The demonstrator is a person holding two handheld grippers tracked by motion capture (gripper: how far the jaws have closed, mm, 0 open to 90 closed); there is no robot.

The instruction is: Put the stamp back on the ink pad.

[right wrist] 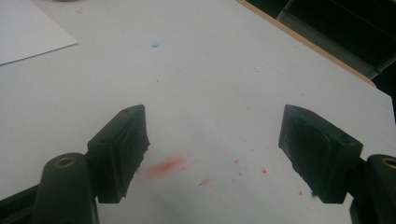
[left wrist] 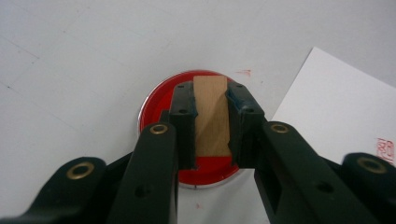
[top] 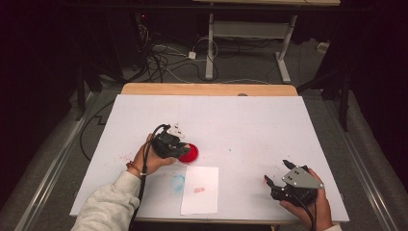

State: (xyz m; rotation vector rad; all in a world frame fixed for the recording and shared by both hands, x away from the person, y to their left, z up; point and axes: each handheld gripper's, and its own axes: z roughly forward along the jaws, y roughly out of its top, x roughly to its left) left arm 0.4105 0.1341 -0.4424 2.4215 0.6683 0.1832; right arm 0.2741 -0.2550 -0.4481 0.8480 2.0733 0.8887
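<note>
My left gripper (left wrist: 212, 100) is shut on a wooden stamp block (left wrist: 211, 116), which points down over a round red ink pad (left wrist: 159, 95). From above, that gripper (top: 180, 151) sits at the left rim of the red ink pad (top: 191, 153), held by a hand in a grey sleeve. A white sheet of paper (top: 199, 190) with a small red stamp mark (top: 199, 189) lies just in front of the pad. My right gripper (top: 275, 177) rests low near the table's front right, jaws wide open over bare surface (right wrist: 212, 149) with nothing between them.
The white table cover (top: 240, 125) carries red smudges (right wrist: 166, 165) and a blue smear (top: 177, 182) beside the paper. A wooden table edge (top: 207, 89) runs along the back; cables and a desk frame lie on the floor beyond.
</note>
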